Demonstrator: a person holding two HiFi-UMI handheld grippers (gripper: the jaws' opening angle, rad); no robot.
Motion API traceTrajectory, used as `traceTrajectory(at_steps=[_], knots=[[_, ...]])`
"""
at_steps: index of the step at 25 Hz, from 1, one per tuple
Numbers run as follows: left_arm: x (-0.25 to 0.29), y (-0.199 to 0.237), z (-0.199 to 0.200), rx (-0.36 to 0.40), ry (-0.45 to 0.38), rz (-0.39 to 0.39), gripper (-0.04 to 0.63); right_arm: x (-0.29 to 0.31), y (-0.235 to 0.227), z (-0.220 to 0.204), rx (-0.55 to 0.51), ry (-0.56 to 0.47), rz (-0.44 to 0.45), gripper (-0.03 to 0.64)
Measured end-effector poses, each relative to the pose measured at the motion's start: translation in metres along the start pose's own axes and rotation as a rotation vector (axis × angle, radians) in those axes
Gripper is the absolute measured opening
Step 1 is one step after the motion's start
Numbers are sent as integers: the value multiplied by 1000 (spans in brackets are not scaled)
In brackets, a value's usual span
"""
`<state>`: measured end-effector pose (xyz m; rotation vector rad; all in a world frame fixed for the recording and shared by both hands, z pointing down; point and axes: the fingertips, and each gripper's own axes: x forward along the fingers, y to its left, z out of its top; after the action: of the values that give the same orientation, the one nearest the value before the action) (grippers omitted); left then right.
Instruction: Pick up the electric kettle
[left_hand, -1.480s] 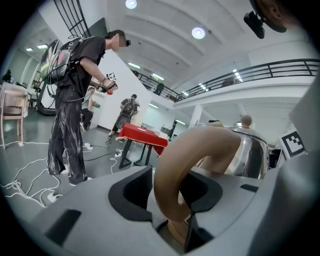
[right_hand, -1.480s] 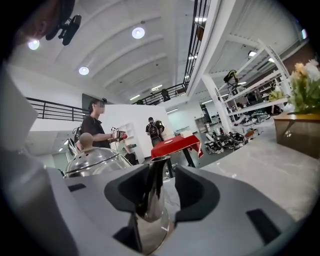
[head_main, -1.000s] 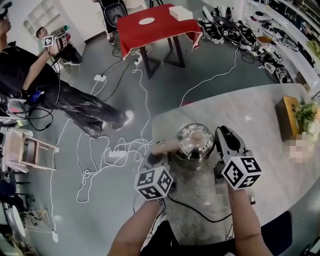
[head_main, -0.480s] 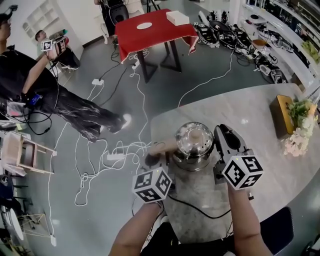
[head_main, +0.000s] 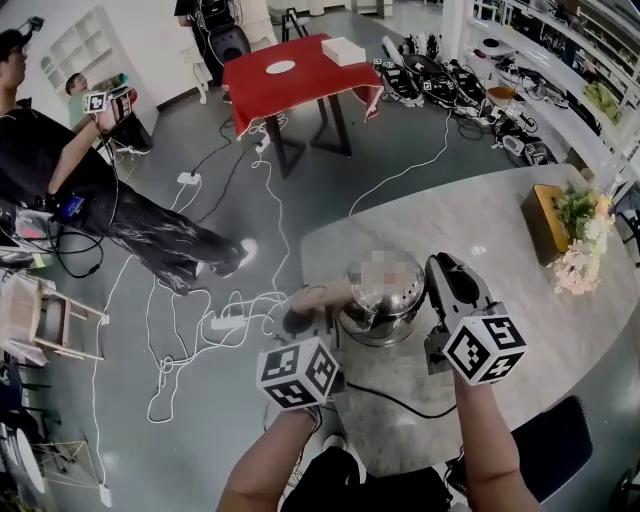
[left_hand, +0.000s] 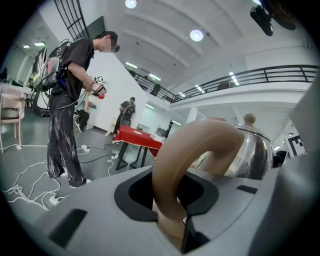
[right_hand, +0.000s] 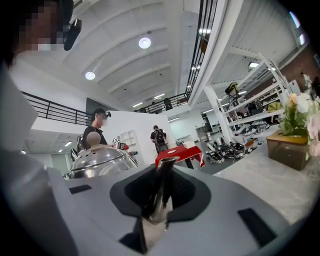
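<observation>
My left tongs (left_hand: 172, 225) clamp the tan handle (left_hand: 192, 150) of the electric kettle (head_main: 375, 315). My right tongs (right_hand: 152, 220) clamp its steel spout (right_hand: 161, 190). Only the gripper views show these grips. The kettle seems to be just off the grey surface (head_main: 480, 230). A black cord (head_main: 400, 402) trails on my side of the kettle, flowers (head_main: 578, 240) stand to its right, and a red table (head_main: 300, 85) is beyond it.

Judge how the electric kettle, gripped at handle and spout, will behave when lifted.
The electric kettle looks like rigid polished steel, so probably stiff but slippery at the thin spout. The thick tan handle likely gives the firmer hold. Held at both sides, it probably won't tip; its fill is unseen.
</observation>
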<state>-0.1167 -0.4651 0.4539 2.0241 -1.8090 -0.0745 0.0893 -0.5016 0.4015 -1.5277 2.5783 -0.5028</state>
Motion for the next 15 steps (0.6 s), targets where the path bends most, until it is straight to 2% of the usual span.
traceTrajectory(at_steps=[15], knots=[[-93,3,16,27,37,-107,83,-86,79,5,-23,-37,-61,58]])
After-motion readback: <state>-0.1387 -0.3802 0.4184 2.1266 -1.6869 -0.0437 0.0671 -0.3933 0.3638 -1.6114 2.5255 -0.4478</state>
